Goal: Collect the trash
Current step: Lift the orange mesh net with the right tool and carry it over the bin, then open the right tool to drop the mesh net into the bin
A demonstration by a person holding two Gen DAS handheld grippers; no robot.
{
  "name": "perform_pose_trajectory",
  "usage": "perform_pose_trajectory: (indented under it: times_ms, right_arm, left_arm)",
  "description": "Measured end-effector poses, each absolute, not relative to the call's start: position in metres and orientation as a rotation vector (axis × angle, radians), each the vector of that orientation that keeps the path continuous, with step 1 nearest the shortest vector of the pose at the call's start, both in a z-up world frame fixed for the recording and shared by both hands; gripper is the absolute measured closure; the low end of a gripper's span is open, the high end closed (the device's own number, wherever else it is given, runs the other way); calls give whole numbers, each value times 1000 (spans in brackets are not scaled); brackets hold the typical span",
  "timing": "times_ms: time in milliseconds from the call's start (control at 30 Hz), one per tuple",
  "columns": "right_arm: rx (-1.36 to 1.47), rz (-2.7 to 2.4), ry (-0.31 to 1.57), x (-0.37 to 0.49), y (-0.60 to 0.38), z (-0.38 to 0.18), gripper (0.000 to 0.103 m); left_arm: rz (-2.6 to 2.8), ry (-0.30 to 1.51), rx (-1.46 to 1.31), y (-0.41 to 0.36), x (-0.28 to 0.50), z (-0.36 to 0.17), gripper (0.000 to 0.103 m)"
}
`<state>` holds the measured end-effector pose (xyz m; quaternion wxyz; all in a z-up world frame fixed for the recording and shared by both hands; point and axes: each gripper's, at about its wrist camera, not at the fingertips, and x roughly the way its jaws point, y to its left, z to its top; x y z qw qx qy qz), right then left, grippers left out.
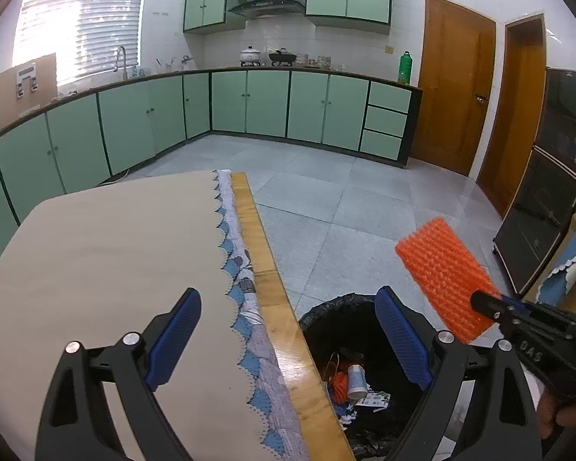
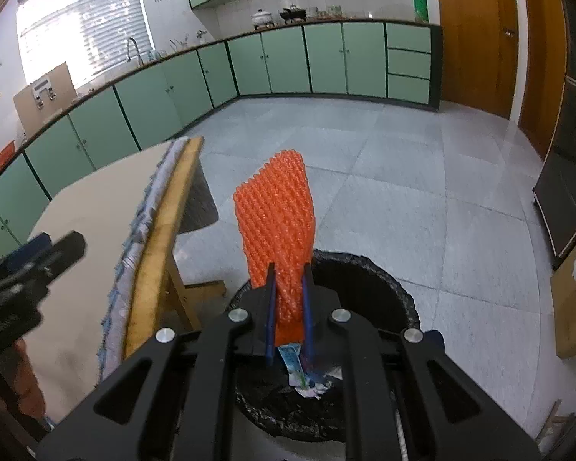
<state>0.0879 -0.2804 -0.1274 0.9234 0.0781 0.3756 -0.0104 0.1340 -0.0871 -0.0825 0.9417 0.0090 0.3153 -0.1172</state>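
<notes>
The orange foam net sleeve (image 2: pixel 276 223) is pinched at its lower end by the right gripper (image 2: pixel 288 307), whose pads are pressed together on it. Its long axis is run along the gripper's pointing line, toward 12 o'clock in the right wrist view, with the free end raised. The black-lined trash bin (image 2: pixel 368 276) is seen directly beneath, already holding scraps. The left gripper (image 1: pixel 288 342) is held spread and empty over the edge of the surface (image 1: pixel 96 249), with the bin at its 5 o'clock.

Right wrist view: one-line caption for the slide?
Right gripper shut on an orange foam net, held above the black-lined trash bin beside the table.
</notes>
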Motion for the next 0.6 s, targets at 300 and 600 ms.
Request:
perform_pose_trajectory:
  times_ms: [300,600]
  right_arm:
    - [179,-37,833,98,-289,-156,89]
    - [179,-55,811,102,-289,-150,64]
  left_arm:
    - [-235,648,26,-89,134,-83,13]
    - [-231,678,19,-87,140,-89,13]
